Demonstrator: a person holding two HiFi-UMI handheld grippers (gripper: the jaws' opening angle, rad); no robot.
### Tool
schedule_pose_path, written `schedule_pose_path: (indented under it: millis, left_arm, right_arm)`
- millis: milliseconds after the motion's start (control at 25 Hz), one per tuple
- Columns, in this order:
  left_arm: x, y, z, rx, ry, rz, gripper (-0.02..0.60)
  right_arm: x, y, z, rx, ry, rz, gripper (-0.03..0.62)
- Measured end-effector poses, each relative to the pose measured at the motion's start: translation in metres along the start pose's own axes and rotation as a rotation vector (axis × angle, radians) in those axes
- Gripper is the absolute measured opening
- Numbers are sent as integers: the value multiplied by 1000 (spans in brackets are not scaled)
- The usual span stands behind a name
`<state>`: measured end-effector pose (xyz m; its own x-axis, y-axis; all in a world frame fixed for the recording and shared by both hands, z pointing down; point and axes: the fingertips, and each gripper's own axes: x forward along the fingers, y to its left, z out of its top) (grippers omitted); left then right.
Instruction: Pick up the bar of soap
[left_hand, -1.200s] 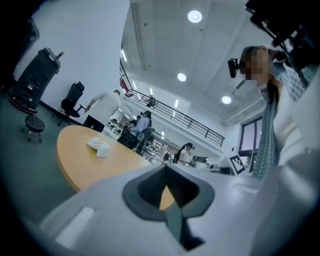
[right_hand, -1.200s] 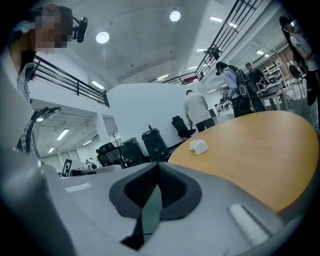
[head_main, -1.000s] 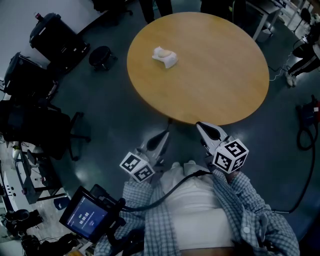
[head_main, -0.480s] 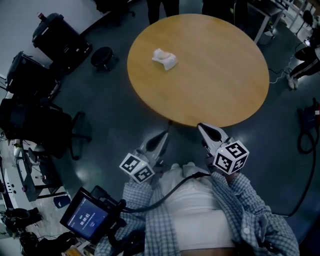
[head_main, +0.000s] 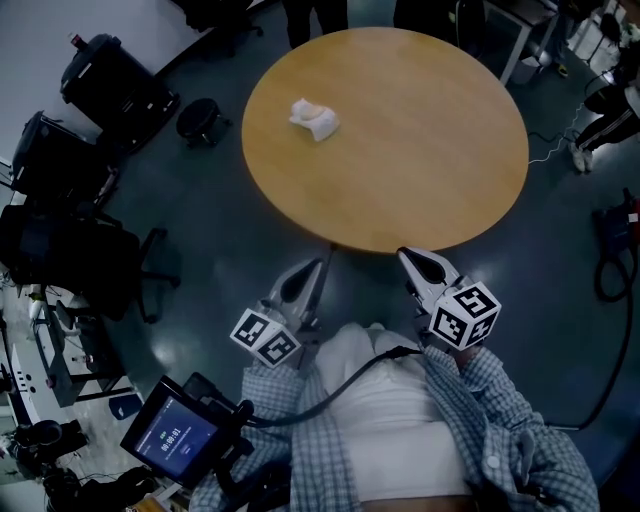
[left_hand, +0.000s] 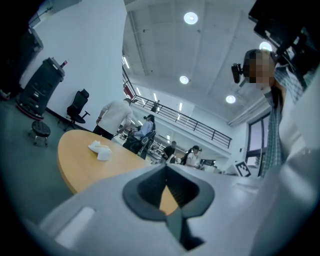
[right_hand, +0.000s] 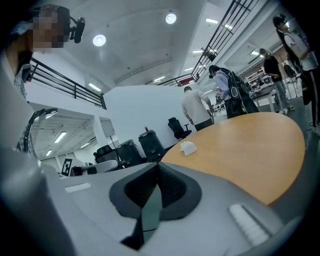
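Note:
The bar of soap (head_main: 314, 118) is a pale, lumpy white piece lying on the far left part of the round wooden table (head_main: 420, 150). It also shows small and distant in the left gripper view, soap (left_hand: 100, 149), and in the right gripper view, soap (right_hand: 188, 147). My left gripper (head_main: 310, 266) and right gripper (head_main: 405, 256) are held close to the person's body, short of the table's near edge and well away from the soap. Both point toward the table. Both are shut with nothing between the jaws.
Black equipment cases (head_main: 110, 75), a low stool (head_main: 198, 118) and a black office chair (head_main: 90, 255) stand on the dark floor at the left. A tablet screen (head_main: 180, 432) sits at the lower left. Several people (left_hand: 117, 116) stand beyond the table. A cable (head_main: 610, 260) lies at the right.
The left gripper has edged slightly forward and left. The table sits a little further left in the head view. The soap has not moved on the table.

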<state>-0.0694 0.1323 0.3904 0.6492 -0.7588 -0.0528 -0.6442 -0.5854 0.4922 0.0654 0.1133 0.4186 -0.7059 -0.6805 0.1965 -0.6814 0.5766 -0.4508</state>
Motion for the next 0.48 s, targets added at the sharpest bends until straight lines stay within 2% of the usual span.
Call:
schedule_pose_path:
  millis: [240,480]
  left_arm:
    - [8,5,-5,11,16,12,0]
    - [24,27,1,-1,23,16,0]
  right_arm:
    - [-9,-17,-1,15,-3,-25,3]
    - [14,-28,5,15,10,-28,3]
